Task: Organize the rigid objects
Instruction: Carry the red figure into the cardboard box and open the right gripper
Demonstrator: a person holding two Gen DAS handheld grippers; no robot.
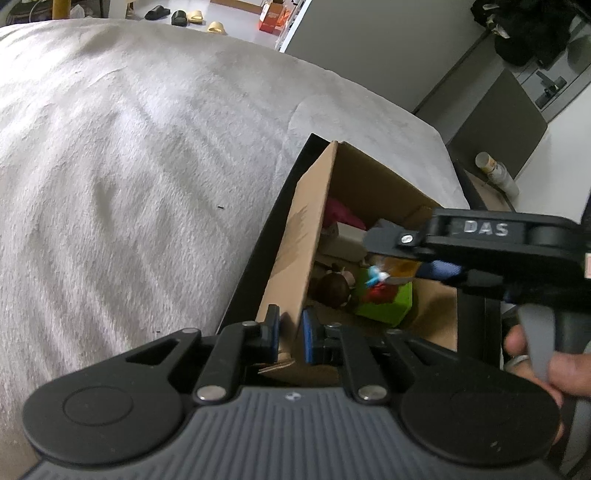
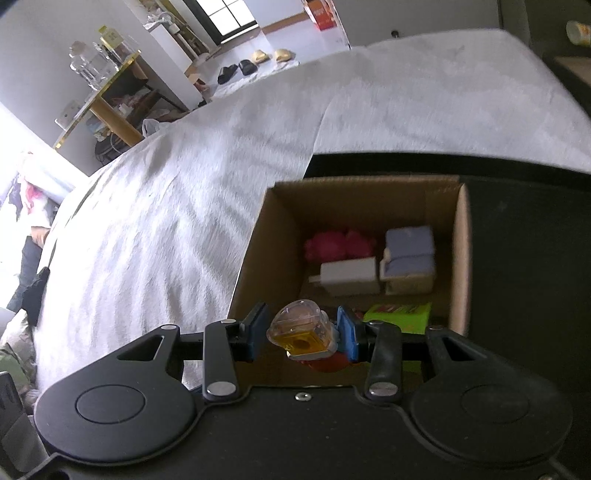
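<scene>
An open cardboard box [image 1: 314, 229] [image 2: 255, 254] stands on a black surface at the edge of a white bed. It holds a pink toy [image 2: 338, 245], a white block [image 2: 349, 280], a blue-topped item [image 2: 408, 254], a green box [image 1: 391, 302] [image 2: 402, 314] and a brown toy [image 1: 332, 290]. My left gripper [image 1: 290, 338] straddles the box's near wall; its jaws are narrowly apart. My right gripper [image 2: 303, 332] is over the box with a clear bottle of amber liquid [image 2: 301, 330] between its open jaws; the left pad stands apart from it. The right gripper also shows in the left wrist view [image 1: 384, 243].
The white bed cover [image 1: 147, 166] [image 2: 184, 192] spreads left of the box. A black surface [image 2: 517, 240] lies under and right of the box. Slippers [image 1: 184, 16], a shelf with glass bottles [image 2: 107, 74] and a white can [image 1: 496, 173] stand further off.
</scene>
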